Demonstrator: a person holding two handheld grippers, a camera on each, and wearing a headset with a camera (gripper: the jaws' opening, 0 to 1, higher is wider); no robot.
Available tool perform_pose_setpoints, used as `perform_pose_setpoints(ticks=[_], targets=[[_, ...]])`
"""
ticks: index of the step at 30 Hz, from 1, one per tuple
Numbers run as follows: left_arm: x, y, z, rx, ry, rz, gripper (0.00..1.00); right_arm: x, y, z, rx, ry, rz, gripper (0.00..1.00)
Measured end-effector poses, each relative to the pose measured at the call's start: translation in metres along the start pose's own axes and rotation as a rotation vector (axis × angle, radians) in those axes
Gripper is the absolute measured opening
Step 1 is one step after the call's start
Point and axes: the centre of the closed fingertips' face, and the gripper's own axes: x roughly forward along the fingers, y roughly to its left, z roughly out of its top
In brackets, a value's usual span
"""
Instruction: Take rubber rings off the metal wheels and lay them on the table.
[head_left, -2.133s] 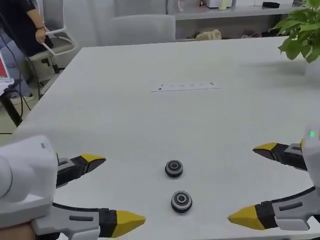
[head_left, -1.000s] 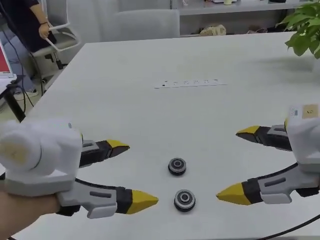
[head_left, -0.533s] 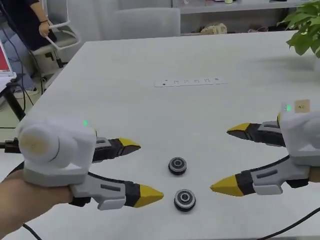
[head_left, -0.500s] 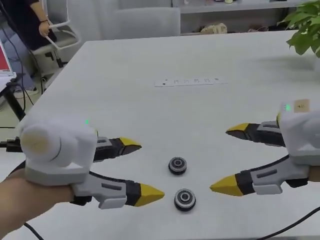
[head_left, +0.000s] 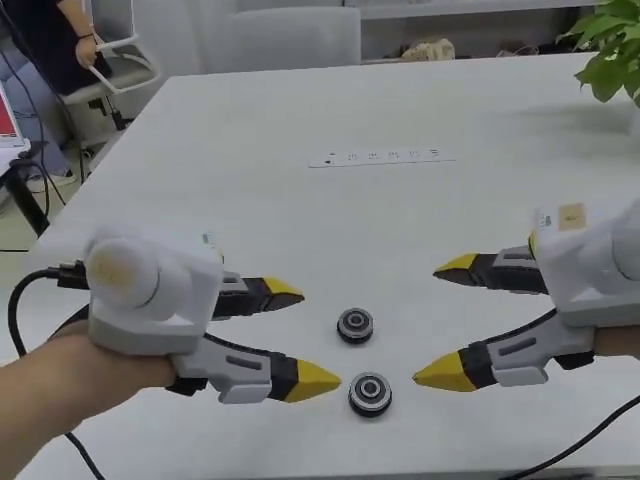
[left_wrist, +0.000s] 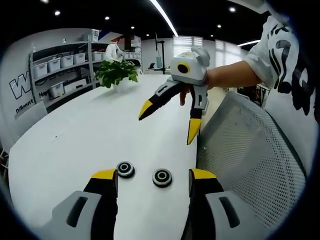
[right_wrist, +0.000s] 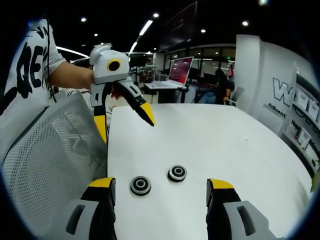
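Note:
Two small metal wheels with black rubber rings lie flat on the white table (head_left: 300, 120): a far wheel (head_left: 355, 326) (left_wrist: 125, 169) (right_wrist: 177, 173) and a near wheel (head_left: 370, 394) (left_wrist: 162, 177) (right_wrist: 140, 185). My left gripper (head_left: 308, 337) (left_wrist: 152, 176) (right_wrist: 126, 129) hovers open just left of them, its yellow tips level with the pair. On the other side my right gripper (head_left: 435, 323) (right_wrist: 161, 183) (left_wrist: 167, 128) is open too, pointing at the wheels from the right. Neither touches a wheel, and both rings sit on their wheels.
A row of sockets (head_left: 372, 157) is set into the table's middle. A green plant (head_left: 605, 60) stands at the far right. A person sits by a chair (head_left: 110, 60) at the far left. A black cable (head_left: 40, 290) trails from the left gripper. A mesh chair back (left_wrist: 250, 150) is behind me.
Both grippers have come up and inward toward the two wheels, still open. The wheels have stayed where they were.

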Motion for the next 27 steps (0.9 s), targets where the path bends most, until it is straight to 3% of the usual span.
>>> perform_pose_setpoints(ticks=[10,27], targets=[[0.017,0.002,-0.011,0.008,0.038,-0.04,0.51,0.013,0.003,-0.004,-0.015,0.003,0.044,0.7],[0.04,-0.002,-0.023,0.007,0.074,-0.102,0.46,0.029,0.005,-0.03,-0.02,0.037,0.109,0.58]])
